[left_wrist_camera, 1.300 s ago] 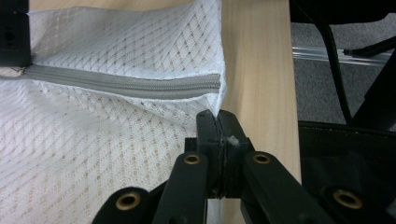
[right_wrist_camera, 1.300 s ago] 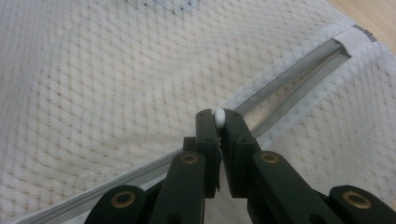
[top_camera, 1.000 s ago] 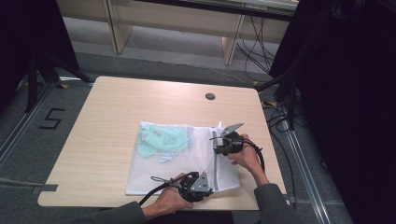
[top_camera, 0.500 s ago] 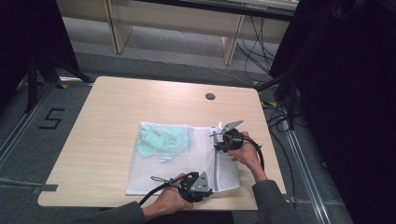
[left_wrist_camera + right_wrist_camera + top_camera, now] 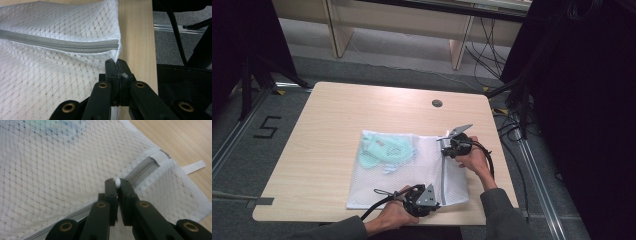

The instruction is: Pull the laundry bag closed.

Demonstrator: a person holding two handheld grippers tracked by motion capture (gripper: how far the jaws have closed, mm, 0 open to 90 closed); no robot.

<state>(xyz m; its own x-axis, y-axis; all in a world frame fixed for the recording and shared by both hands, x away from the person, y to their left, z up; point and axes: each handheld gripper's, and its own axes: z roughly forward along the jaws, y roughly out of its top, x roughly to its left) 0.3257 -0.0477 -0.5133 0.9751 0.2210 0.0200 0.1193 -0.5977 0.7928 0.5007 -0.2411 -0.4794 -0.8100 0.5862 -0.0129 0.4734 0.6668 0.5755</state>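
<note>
Right gripper (image 5: 117, 185): white zipper pull (image 5: 117, 182) is pinched | left gripper (image 5: 116, 65): clamped on mesh bag (image 5: 412, 170) edge | bag: turquoise item (image 5: 384, 150) is held inside, seen from high view

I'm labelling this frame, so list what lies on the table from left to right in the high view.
Teal garment inside the bag → left gripper at the near edge of the white mesh laundry bag → right gripper on the bag's grey zipper → person's right hand.
</note>
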